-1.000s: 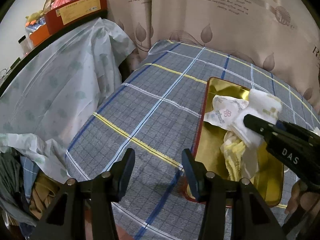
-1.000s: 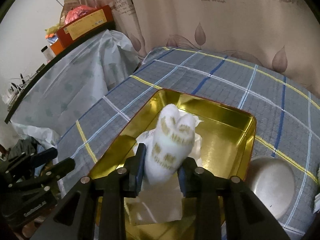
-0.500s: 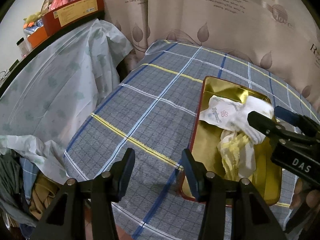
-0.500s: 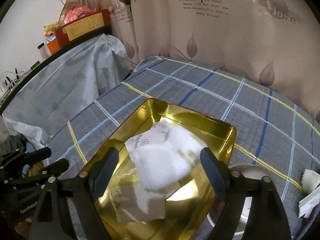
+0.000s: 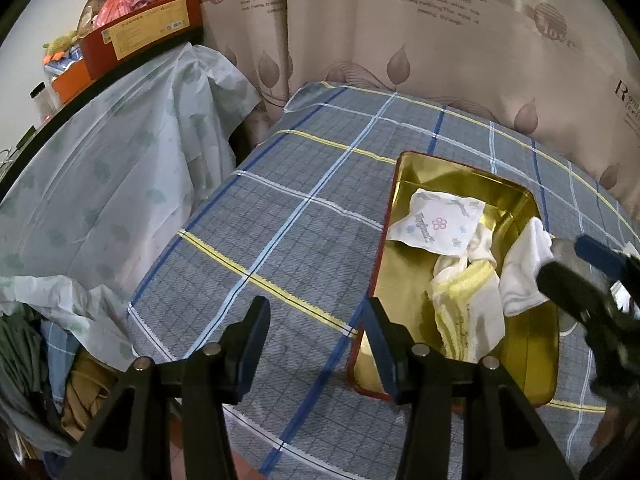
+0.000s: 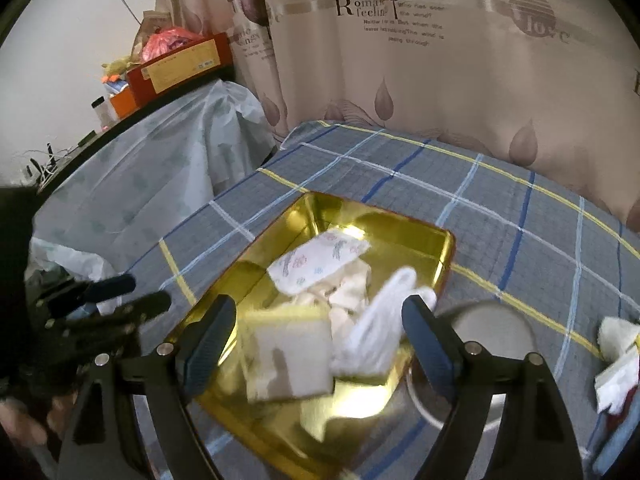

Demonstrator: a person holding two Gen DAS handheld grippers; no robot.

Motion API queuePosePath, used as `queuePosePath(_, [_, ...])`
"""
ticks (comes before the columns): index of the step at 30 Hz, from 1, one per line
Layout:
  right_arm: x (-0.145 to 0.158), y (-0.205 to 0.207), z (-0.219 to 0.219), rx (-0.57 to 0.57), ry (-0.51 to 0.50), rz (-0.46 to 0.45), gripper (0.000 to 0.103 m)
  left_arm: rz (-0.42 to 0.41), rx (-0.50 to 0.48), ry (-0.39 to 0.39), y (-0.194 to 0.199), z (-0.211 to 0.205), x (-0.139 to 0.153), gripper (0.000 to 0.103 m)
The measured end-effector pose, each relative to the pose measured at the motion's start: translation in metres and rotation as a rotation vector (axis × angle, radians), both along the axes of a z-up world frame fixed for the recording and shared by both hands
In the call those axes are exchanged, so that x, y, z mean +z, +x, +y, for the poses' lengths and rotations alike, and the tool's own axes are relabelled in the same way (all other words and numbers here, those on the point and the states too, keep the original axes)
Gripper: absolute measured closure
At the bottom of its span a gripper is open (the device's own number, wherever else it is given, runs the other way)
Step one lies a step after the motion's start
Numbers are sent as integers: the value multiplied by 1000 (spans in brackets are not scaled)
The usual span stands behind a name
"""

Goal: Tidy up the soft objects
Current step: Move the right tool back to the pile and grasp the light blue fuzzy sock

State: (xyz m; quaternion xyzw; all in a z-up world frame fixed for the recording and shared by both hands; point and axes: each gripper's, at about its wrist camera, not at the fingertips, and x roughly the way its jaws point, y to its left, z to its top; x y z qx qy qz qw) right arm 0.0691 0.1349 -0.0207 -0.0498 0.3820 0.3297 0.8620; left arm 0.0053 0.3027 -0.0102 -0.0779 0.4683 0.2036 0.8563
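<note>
The soft white folded sock (image 6: 384,320) is lying in the shiny gold metal tin (image 6: 400,220) on the checked desk (image 5: 288,216), on top of other soft cloths. The right claw (image 6: 320,336) has just been opening, letting it go, and is spread wide with nothing pinched. The left claw (image 5: 316,340) is waiting, spread and empty, so this sock looks put away.

Right gripper (image 6: 318,334) is pointing down at an angle, jaws standing wide after just opening, w/ nothing pressed between the pads. Left gripper (image 5: 316,338) is hanging tilted downward, jaws parted approx. halfway, nothing between them either. From the right wrist view the left one is showing low at the left edge, w/ a blurred bit of hand (image 6: 24,420) under it.
</note>
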Motion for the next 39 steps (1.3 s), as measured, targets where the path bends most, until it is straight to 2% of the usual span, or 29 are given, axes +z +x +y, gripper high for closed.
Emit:
queuePosePath(9, [5,-38,-54,-51,-20,-59,20,8,-5,9,0,-3,2,54])
queuePosePath(14, [3,-37,-118,-194,-44,-70,20,1,-9,17,0,-6,4,54])
queuePosePath(19, [-12,-21,-200,-396,-64,-17,20,3,-20,18,1,-10,4,54])
queuePosePath(26, [-39,-5,-285,-626,-114,35,20,5,-32,43,2,-19,5,54])
queuePosePath(30, [-53,6,-306,-681,-107,78,20,12,-40,68,4,-26,4,54])
queuePosePath(39, [-78,25,-313,-724,-77,128,20,19,-105,93,12,-58,9,54])
